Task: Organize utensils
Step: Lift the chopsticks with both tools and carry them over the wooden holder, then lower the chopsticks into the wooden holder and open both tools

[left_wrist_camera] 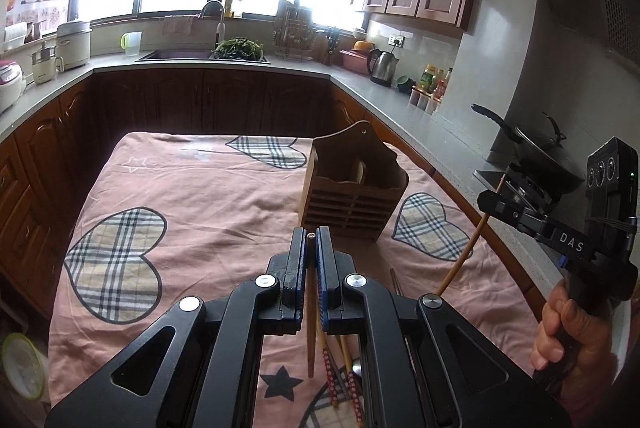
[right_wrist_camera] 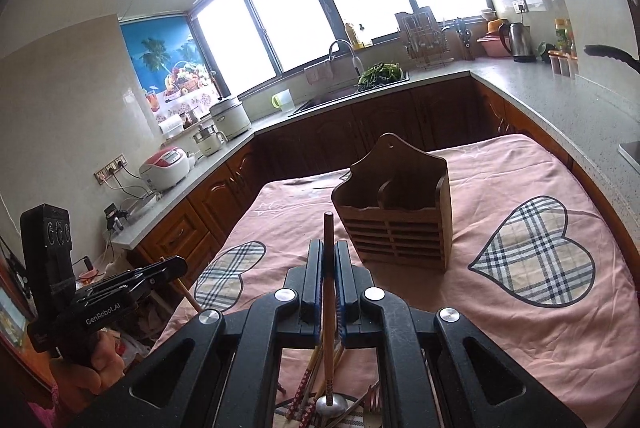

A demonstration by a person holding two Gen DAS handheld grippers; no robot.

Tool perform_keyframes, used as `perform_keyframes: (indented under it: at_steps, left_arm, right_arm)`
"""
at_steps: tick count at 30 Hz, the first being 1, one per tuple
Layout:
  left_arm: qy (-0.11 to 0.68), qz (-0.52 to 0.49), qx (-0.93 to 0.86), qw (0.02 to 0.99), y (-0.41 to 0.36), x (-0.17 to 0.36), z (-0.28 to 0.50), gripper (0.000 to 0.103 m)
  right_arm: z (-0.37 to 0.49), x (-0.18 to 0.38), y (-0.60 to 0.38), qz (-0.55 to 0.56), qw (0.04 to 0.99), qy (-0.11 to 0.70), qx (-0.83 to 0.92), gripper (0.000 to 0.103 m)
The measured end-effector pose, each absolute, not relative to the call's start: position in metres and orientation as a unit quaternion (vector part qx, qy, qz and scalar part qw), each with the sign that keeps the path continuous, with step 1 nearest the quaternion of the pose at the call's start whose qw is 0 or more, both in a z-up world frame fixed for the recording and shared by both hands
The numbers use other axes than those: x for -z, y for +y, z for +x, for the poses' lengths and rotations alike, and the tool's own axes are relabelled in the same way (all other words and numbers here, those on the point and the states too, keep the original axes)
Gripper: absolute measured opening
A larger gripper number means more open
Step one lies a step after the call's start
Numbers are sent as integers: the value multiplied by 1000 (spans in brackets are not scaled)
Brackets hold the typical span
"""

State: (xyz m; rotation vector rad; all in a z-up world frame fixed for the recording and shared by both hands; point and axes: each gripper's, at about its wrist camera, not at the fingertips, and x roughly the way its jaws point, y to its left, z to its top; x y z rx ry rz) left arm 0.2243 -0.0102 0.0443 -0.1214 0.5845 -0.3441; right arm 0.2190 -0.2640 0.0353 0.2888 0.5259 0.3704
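A brown wooden utensil holder point(left_wrist_camera: 352, 194) point(right_wrist_camera: 396, 216) with two compartments stands upright on the pink cloth, a little beyond both grippers. My left gripper point(left_wrist_camera: 311, 242) is shut on a dark brown chopstick point(left_wrist_camera: 310, 328) that hangs down behind the jaws. It also shows at the left in the right wrist view, as the left gripper point(right_wrist_camera: 178, 265). My right gripper point(right_wrist_camera: 329, 248) is shut on a light wooden chopstick point(right_wrist_camera: 329, 308) whose tip sticks out past the fingers. In the left wrist view the right gripper point(left_wrist_camera: 494, 202) is off to the right. Loose utensils point(left_wrist_camera: 344, 368) point(right_wrist_camera: 312, 388) lie below both grippers.
The pile holds red-patterned chopsticks and a metal spoon point(right_wrist_camera: 332, 404). A pink cloth point(left_wrist_camera: 192, 196) with plaid hearts covers the table. Grey counters ring the table, with a wok point(left_wrist_camera: 536, 144) at the right and a sink point(left_wrist_camera: 180, 54) at the back. A hand point(left_wrist_camera: 560, 332) grips the right handle.
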Motion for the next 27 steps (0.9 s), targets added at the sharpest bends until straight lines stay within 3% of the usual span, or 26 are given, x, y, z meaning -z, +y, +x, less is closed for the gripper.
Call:
perform_keyframes:
  at_steps: [27]
  left_arm:
    - [126, -168, 157, 965, -4, -131, 355, 4]
  right_arm:
    - [314, -104, -332, 193, 973, 102, -74, 5]
